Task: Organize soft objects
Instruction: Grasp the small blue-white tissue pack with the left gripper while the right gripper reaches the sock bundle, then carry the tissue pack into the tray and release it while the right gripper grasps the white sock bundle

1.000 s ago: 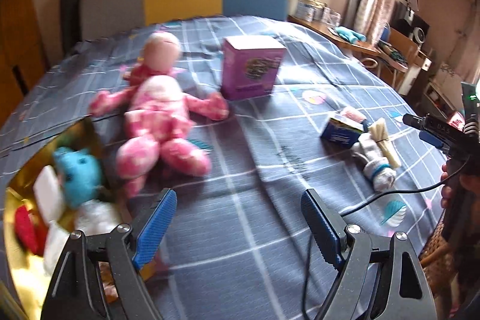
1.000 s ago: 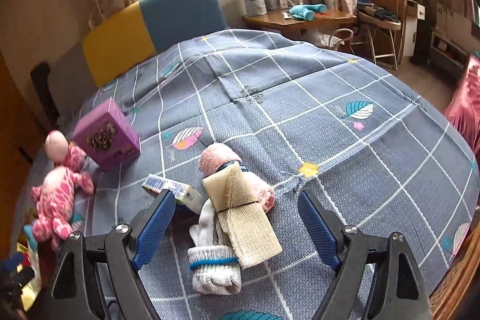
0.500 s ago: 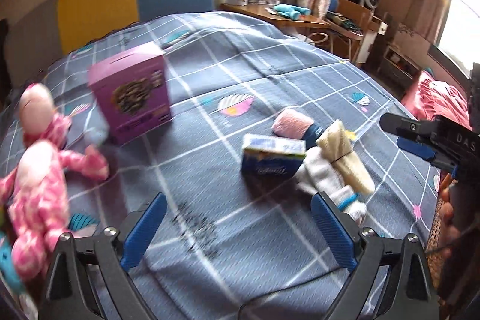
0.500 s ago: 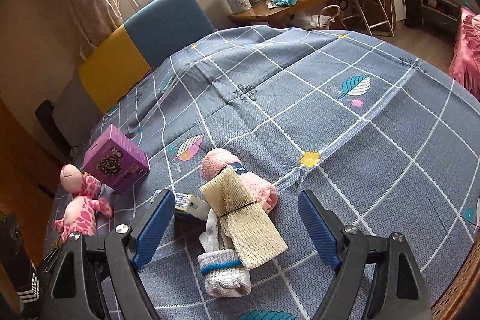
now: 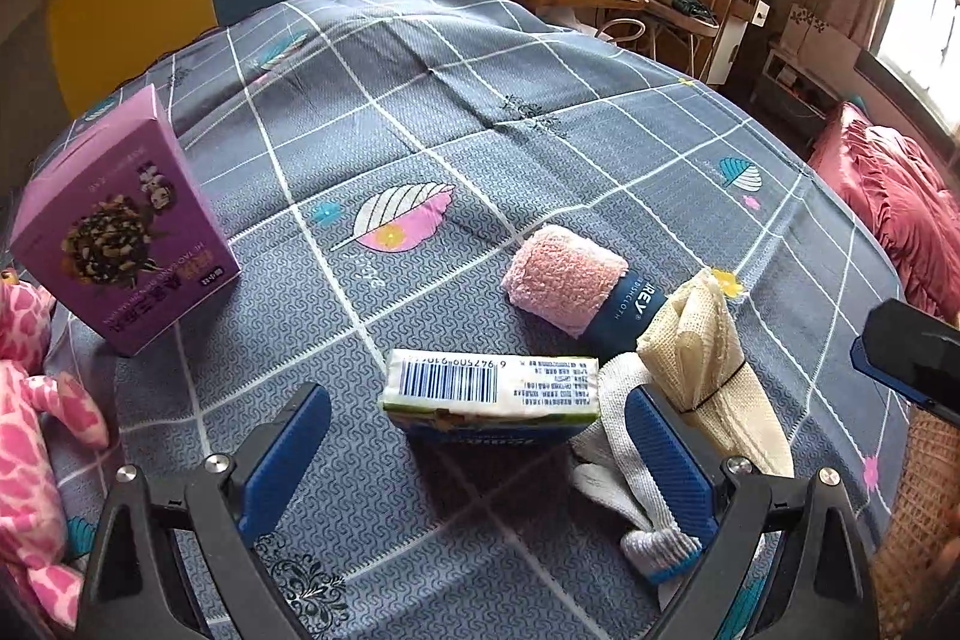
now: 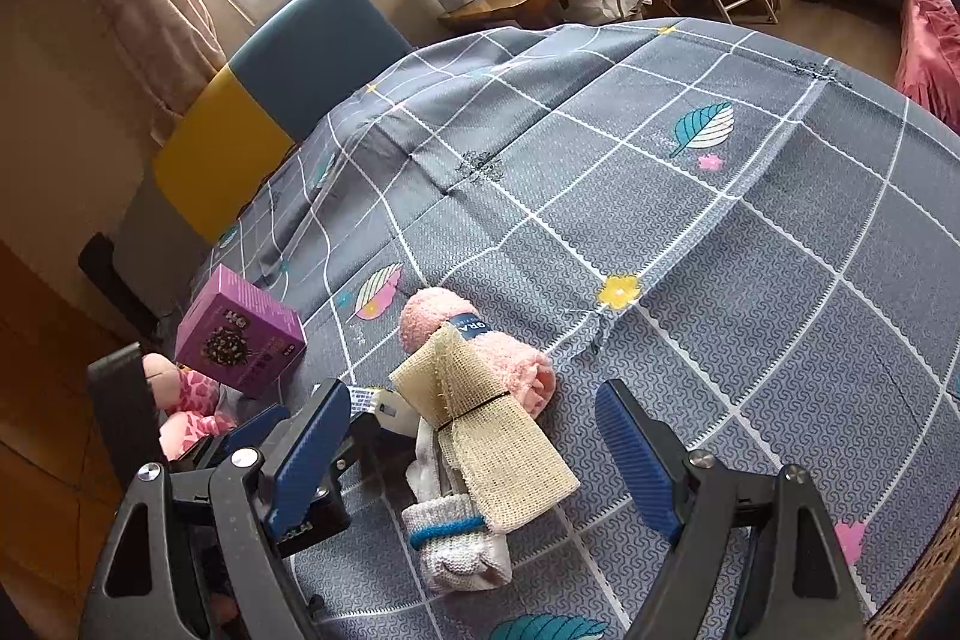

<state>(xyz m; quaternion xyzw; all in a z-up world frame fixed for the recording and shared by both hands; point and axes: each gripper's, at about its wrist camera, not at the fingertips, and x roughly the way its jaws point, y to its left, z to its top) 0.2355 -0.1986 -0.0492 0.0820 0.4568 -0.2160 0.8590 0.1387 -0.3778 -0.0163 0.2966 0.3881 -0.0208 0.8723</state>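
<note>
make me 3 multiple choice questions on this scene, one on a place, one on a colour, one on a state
1. What lies between the left gripper's fingers?
A. purple box
B. tissue pack
C. pink doll

2. What colour is the rolled towel?
A. pink
B. green
C. black

3. How is the right gripper?
A. shut on the glove
B. shut on the mesh cloth
C. open

Answers: 1 B, the tissue pack lies between the blue pads, while the purple box and the pink doll sit off to the left. 2 A, its fuzzy roll is pink beside a navy band. 3 C, its jaws stand wide on either side of the mesh cloth and the glove, touching neither.
</note>
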